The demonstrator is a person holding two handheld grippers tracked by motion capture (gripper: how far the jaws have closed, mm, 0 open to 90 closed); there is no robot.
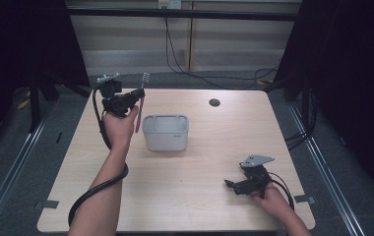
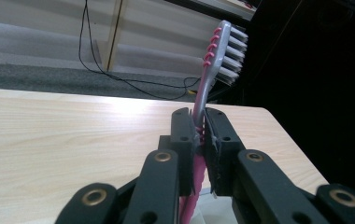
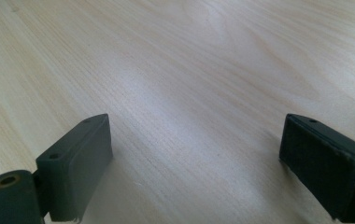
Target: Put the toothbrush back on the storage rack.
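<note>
Near the front right, the right gripper point(image 1: 232, 185) rests on the surface point(image 1: 200, 196) with jaws wide apart, while the left gripper point(image 1: 138, 93), far left by the white bin point(image 1: 166, 132), squeezes the light, stiff, slippery toothbrush point(image 2: 208, 84) mid-handle.

a: what's the toothbrush point(image 2: 207, 79) like?
b: pink and grey, white bristles, upright with head on top, pinched mid-handle in the left hand-held gripper point(image 2: 199, 135), just left of the white container point(image 1: 165, 132).
</note>
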